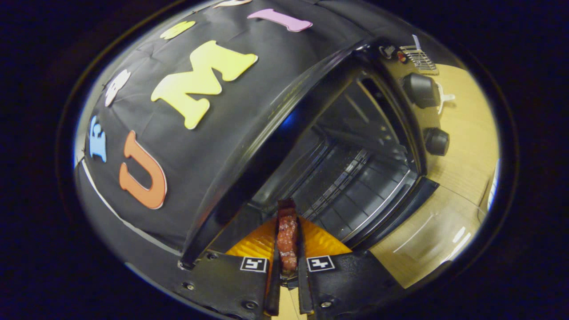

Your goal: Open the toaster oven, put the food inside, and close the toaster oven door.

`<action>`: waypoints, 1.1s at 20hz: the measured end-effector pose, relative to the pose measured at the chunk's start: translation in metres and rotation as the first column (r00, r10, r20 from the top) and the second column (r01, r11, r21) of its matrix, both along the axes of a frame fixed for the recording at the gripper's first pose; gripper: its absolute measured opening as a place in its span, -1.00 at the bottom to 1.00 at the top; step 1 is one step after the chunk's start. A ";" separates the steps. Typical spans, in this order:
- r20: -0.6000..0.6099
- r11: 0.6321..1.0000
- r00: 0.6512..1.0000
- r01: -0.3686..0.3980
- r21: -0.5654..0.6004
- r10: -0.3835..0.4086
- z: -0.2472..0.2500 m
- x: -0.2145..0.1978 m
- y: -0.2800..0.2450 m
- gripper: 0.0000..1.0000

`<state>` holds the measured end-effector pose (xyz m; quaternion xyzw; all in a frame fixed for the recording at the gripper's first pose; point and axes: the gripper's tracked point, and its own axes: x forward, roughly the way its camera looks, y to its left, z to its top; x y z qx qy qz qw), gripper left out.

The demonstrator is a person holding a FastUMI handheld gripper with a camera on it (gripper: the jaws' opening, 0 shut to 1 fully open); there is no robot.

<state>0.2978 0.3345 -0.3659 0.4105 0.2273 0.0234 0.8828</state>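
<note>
Gripper view: gripper (287, 249) at lower centre clamps a reddish food piece (287, 240) before the open toaster oven (355, 169) on the counter (462, 178).

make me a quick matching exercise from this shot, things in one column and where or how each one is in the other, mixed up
Things:
1. food
2. toaster oven door
3. two knobs
4. wire rack

States or places:
a. inside the oven cavity, beyond the fingers
b. pinched between the two fingers of the gripper
c. swung open
d. on the oven's front panel, beside the opening

Pairs: 1-b, 2-c, 3-d, 4-a
</note>
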 end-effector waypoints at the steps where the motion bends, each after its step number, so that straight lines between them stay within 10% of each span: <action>1: -0.014 0.999 1.000 -0.006 -0.042 0.005 -0.006 -0.002 0.000 -0.60; 7: -0.025 0.974 1.000 0.003 -0.228 -0.009 -0.013 0.000 -0.019 -0.23; 13: -0.011 0.903 1.000 -0.014 -0.429 0.010 -0.005 -0.007 -0.040 0.98; 22: 0.014 0.838 0.994 -0.084 -0.539 0.109 0.024 -0.053 -0.052 0.96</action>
